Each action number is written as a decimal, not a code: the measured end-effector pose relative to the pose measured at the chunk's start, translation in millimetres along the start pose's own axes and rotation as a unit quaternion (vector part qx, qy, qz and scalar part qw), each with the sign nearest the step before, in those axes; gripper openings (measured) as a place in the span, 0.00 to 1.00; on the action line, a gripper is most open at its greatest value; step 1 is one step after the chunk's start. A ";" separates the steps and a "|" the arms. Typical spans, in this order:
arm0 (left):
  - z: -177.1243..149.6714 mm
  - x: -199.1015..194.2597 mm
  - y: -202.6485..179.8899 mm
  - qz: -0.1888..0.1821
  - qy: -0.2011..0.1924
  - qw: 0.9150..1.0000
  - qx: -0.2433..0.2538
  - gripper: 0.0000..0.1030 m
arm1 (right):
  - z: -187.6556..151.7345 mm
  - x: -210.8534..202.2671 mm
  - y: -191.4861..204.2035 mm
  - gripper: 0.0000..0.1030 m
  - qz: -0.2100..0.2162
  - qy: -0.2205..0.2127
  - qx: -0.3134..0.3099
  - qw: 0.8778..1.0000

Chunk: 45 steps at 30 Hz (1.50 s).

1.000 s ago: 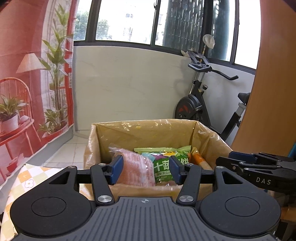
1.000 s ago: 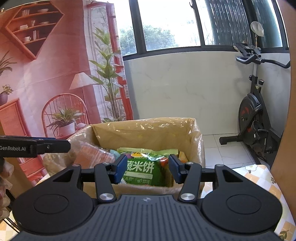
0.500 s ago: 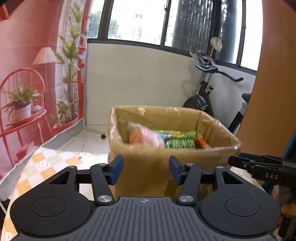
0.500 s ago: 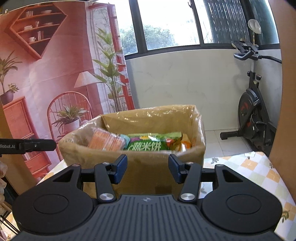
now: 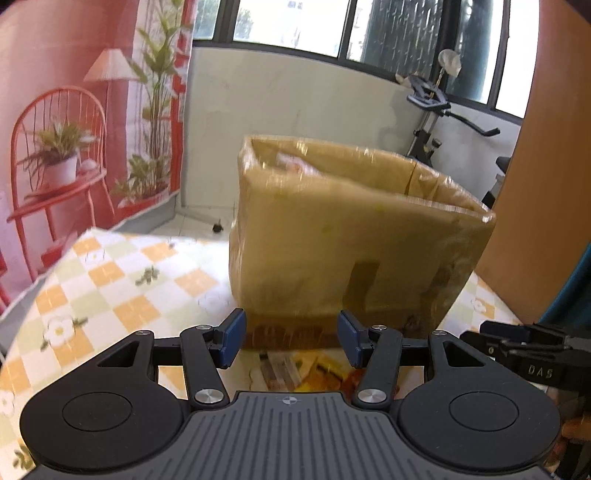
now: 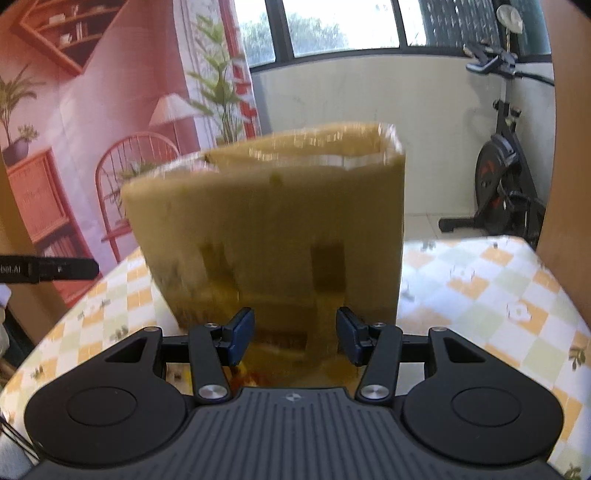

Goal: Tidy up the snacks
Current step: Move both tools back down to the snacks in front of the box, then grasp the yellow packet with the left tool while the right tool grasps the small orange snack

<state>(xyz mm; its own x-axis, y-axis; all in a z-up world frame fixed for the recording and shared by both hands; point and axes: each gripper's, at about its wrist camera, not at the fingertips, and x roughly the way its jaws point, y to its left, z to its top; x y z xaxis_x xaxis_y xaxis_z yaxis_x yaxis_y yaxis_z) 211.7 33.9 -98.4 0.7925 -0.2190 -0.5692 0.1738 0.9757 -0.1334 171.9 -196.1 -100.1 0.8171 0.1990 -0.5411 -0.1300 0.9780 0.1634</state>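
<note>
- Your left gripper [image 5: 290, 341] and right gripper [image 6: 294, 338] both gape wide, empty.
- Snack packet [image 5: 295, 373] lies on the bench [image 5: 110, 280] before the box [image 5: 354, 236]; probably light, crinkly, slippery, so pinch an edge.

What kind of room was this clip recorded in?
Probably a home balcony or sunroom set up for recording: an exercise bike by large windows, a printed room backdrop, and a checked tablecloth under the cardboard box.
</note>
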 end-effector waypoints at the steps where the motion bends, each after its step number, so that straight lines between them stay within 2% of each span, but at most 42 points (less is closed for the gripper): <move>1: -3.9 1.2 0.2 0.001 0.003 1.000 -0.001 0.55 | -5.2 1.1 0.0 0.51 0.001 0.007 0.000 1.000; 15: -50.5 19.5 5.1 0.002 0.054 0.998 -0.029 0.55 | -77.9 13.4 5.9 0.51 0.029 0.106 -0.027 0.994; 22: -67.9 27.1 5.6 0.004 0.073 0.996 -0.041 0.55 | -97.8 19.5 16.9 0.50 0.037 0.129 -0.064 0.989; 25: -72.1 28.7 7.1 0.006 0.079 0.996 -0.046 0.55 | -101.5 23.3 18.7 0.49 0.037 0.134 -0.075 0.987; 28: -74.4 30.5 8.1 0.009 0.081 0.995 -0.051 0.55 | -105.3 26.6 20.4 0.41 0.031 0.135 -0.087 0.986; 30: -75.4 31.4 8.6 0.009 0.083 0.995 -0.052 0.55 | -105.6 27.8 19.3 0.30 0.027 0.132 -0.090 0.987; 32: -76.1 32.1 8.6 0.010 0.084 0.995 -0.052 0.55 | -103.5 30.0 15.5 0.24 0.024 0.129 -0.084 0.988; 38: -79.3 34.3 6.9 0.010 0.085 0.995 -0.047 0.55 | -96.6 42.5 5.0 0.23 0.025 0.115 -0.071 0.991; 45: -80.5 34.7 4.7 -0.005 0.079 0.996 -0.033 0.54 | -89.8 57.5 -11.9 0.23 -0.002 0.084 -0.046 0.995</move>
<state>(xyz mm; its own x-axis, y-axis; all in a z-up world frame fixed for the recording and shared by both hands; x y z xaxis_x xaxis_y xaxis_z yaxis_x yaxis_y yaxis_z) 192.9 30.4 -184.0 0.6882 -0.2314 -0.6876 0.1383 0.9722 -0.1887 170.0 -190.7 -207.2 0.7129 0.1945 -0.6738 -0.1836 0.9790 0.0883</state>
